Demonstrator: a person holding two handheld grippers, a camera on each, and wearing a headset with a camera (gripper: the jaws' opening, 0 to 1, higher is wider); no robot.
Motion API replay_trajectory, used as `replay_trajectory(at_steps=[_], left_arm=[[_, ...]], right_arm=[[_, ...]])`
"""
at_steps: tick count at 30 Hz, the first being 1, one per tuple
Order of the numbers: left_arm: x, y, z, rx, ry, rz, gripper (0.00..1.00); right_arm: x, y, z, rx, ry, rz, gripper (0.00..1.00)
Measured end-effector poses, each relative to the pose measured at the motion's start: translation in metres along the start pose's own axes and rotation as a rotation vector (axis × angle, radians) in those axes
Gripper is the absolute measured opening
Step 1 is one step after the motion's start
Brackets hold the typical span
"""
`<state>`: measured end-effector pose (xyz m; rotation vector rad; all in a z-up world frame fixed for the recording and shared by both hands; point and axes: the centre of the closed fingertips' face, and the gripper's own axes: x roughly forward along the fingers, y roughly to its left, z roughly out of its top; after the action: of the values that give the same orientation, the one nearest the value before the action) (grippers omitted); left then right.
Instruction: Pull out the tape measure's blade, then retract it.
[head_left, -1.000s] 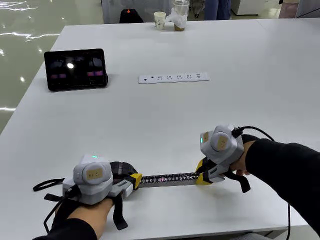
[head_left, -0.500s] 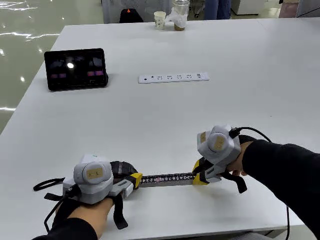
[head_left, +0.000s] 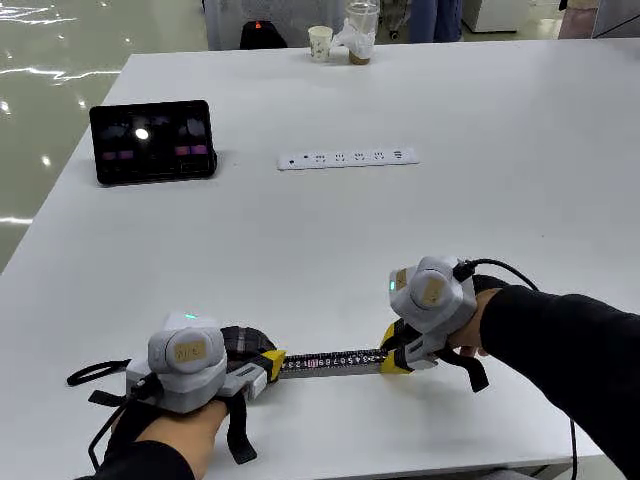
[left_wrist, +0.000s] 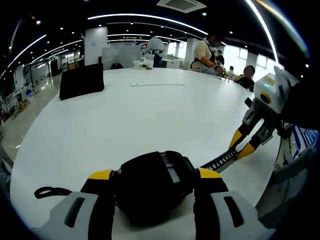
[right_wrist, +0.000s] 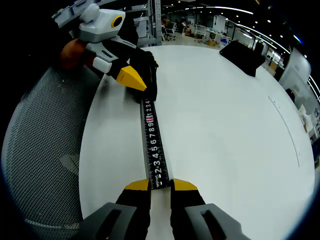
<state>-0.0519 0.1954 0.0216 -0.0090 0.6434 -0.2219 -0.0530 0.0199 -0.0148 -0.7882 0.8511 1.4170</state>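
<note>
Left gripper (left_wrist: 156, 175) clamps the tape measure (left_wrist: 152, 192), which rests on the table (head_left: 400, 230) near its front edge; right gripper (right_wrist: 160, 185) pinches the tip of the partly drawn blade (right_wrist: 151, 140); advisable: keep the blade straight and low, and the case steady.

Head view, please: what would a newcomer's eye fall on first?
The tape blade, stretched across the near side of the white table between two grippers. The left gripper clamps the black case; the right gripper pinches the blade's tip. Farther back lie a dark tablet at left and a white power strip mid-table.
</note>
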Motion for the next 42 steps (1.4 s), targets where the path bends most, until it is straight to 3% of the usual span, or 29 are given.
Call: replay_trajectory(at_steps=[42], left_arm=[[0.001, 0.002, 0.000, -0.008, 0.002, -0.006, 0.58]], right_arm=[[0.009, 0.002, 0.020, 0.009, -0.068, -0.009, 0.12]])
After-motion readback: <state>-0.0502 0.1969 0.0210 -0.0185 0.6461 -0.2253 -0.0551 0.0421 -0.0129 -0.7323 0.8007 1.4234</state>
